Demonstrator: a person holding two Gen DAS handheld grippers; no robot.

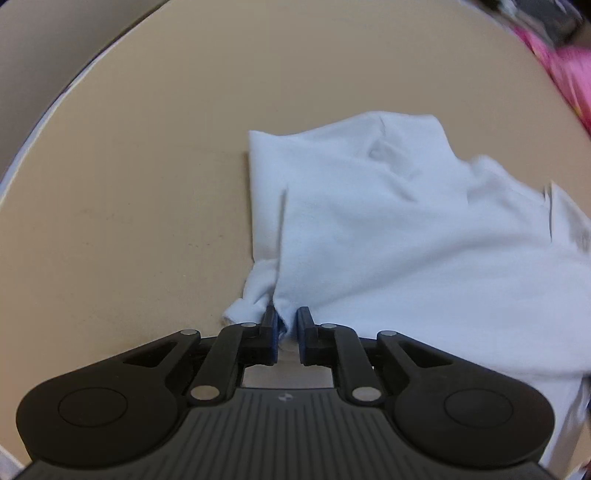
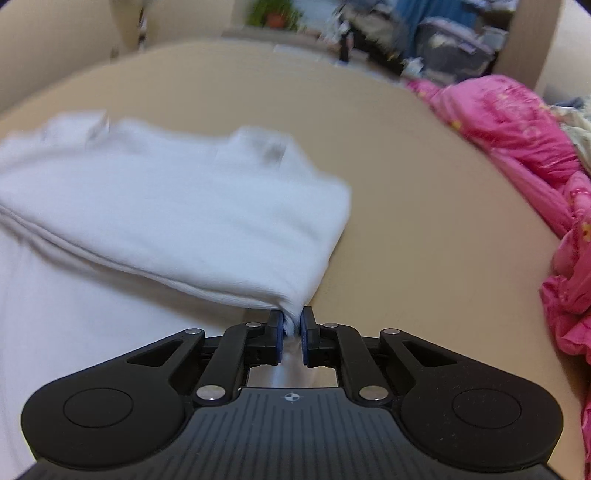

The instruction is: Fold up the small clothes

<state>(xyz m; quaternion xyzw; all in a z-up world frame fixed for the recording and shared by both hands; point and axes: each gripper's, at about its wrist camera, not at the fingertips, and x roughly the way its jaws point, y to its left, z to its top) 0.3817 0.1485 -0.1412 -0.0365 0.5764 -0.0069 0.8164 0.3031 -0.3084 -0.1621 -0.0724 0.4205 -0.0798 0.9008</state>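
Observation:
A small white garment (image 1: pixel 399 221) lies partly folded on the beige table (image 1: pixel 129 203), its near edge doubled over. My left gripper (image 1: pixel 287 320) is shut on the garment's near left corner, white cloth bunched between the blue pads. In the right wrist view the same white garment (image 2: pixel 177 206) spreads to the left, a folded layer lifted off the flat part beneath. The right gripper (image 2: pixel 292 319) is shut on its near right corner, where cloth shows between the pads. The far side of the garment is blurred.
A heap of pink clothes (image 2: pixel 524 140) lies along the right side of the beige table (image 2: pixel 424 221), also visible as pink clothes (image 1: pixel 569 74) at the top right. Beyond the table's far edge stand blurred room clutter and a potted plant (image 2: pixel 273 14).

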